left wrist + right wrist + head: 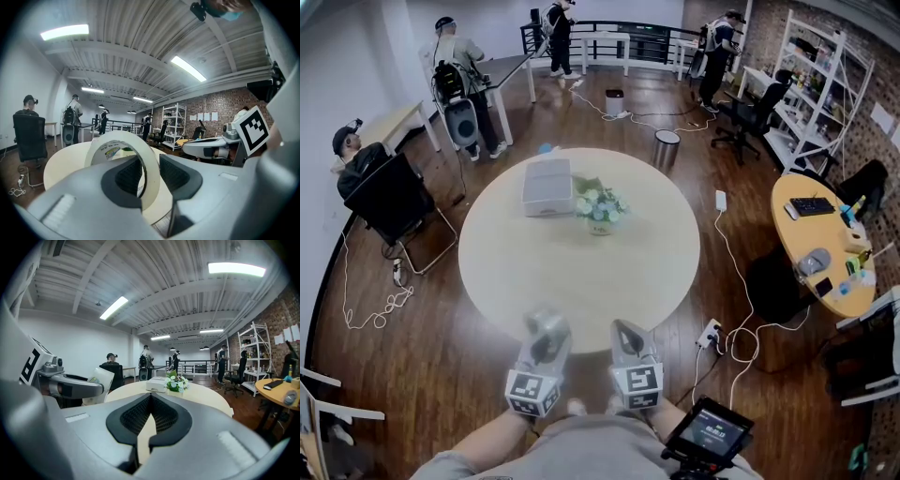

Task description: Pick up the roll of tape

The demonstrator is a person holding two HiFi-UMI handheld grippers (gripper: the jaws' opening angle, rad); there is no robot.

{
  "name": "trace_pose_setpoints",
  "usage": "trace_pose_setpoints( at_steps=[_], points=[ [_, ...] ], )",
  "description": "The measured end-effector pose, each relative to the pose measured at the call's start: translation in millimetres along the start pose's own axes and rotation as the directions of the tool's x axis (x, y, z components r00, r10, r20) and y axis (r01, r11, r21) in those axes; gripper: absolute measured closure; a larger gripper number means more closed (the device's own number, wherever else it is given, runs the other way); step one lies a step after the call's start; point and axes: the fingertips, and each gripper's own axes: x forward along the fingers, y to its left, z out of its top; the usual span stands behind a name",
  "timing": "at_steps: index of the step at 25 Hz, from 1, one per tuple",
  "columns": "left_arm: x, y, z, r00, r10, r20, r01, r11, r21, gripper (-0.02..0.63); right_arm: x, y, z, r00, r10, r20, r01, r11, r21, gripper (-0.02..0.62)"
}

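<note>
**Coach:** The roll of tape (pixel 121 136) stands upright on edge in your left gripper (pixel 150 175). One pad is inside the ring and the other outside, clenched on the roll's wall. It sits at the near edge of the round table (pixel 581 272), and from the look of it, it's already clear of the top.

**Spotter:** So the pick looks all but done. The thing to mind now is the pinch. You're gripping a thin wall, not the whole roll, so I'd expect it to swing on the pads if you tilt the wrist sharply. Hold the gripper level and the squeeze even.

**Coach:** Don't bear down harder either. A hollow ring may go oval under pressure and slide out sideways.

**Spotter:** Your right gripper (pixel 150 401) is just beside the left. Its jaws are drawn together with nothing between them, and only the tabletop shows through the slit below the pads. You don't need it for this step, so leave it low and out of the roll's way.

**Coach:** If you raise the roll further, go straight up. The box (pixel 547 187) and the flowers (pixel 600 206) are well apart from you, across the table, so they won't get in the way.

**Spotter:** The people in the room are all well away from you too.
</note>
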Motion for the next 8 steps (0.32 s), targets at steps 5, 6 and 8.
trace_pose_setpoints(
  at_steps=[5, 6, 8],
  points=[
    [2.2, 0.0, 2.2, 1.000, -0.005, 0.003, 0.005, 1.000, 0.000, 0.489, 0.5, 0.3, 2.2, 1.000, -0.002, -0.005, 0.002, 1.000, 0.001, 0.583],
    [2.3, 0.2, 3.0, 1.000, -0.005, 0.004, 0.005, 1.000, 0.000, 0.489, 0.7, 0.3, 2.8, 1.000, -0.003, -0.007, 0.003, 1.000, 0.002, 0.583],
    [2.4, 0.3, 4.5, 1.000, -0.005, 0.005, 0.005, 1.000, 0.000, 0.489, 1.1, 0.3, 3.6, 1.000, -0.005, -0.012, 0.005, 1.000, 0.003, 0.583]
  ],
)
